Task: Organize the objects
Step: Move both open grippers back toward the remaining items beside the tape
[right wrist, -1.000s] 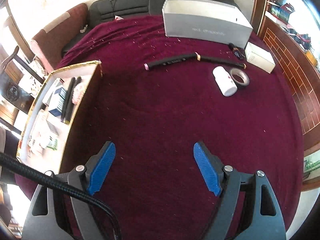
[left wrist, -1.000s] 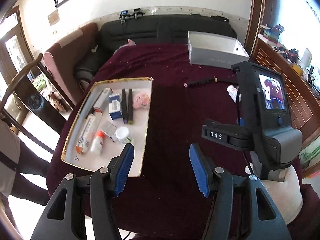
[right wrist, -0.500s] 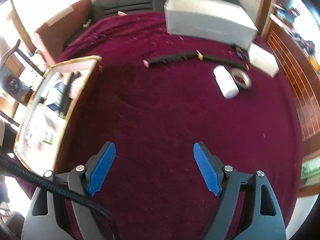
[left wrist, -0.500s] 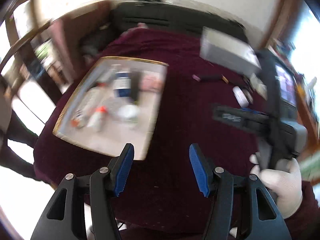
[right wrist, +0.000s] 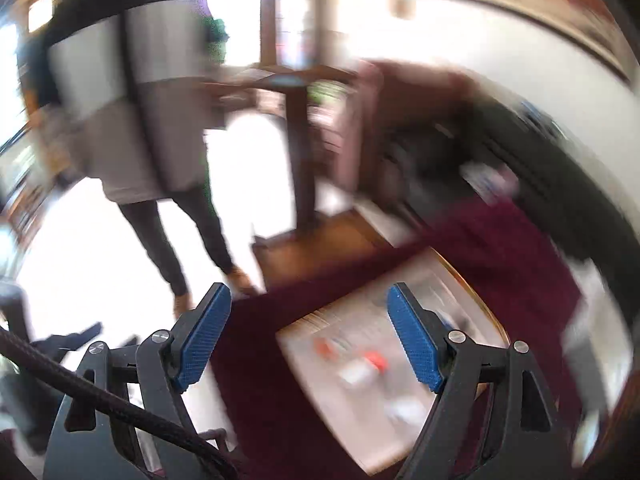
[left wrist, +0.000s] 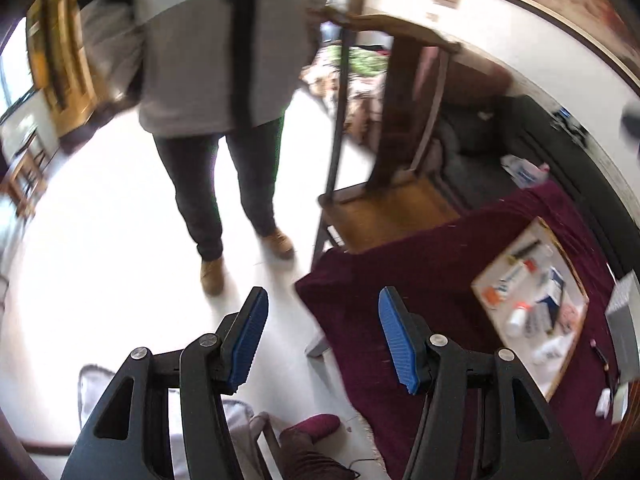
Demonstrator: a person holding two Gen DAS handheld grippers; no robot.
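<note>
Both grippers, left (left wrist: 322, 336) and right (right wrist: 308, 336), have fingers spread, holding nothing; a tray (left wrist: 576, 284) sits on the maroon surface (left wrist: 400, 280), a person (left wrist: 216, 80) standing beside a wooden chair (left wrist: 384, 196).

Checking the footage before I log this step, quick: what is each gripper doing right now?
Left gripper: open, nothing between the fingers.
Right gripper: open, holding nothing.

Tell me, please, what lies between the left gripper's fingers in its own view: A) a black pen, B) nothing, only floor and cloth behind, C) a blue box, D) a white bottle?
B: the left gripper stands open with only pale floor and the maroon cloth showing through the gap; the tray of items sits off to the right.
</note>
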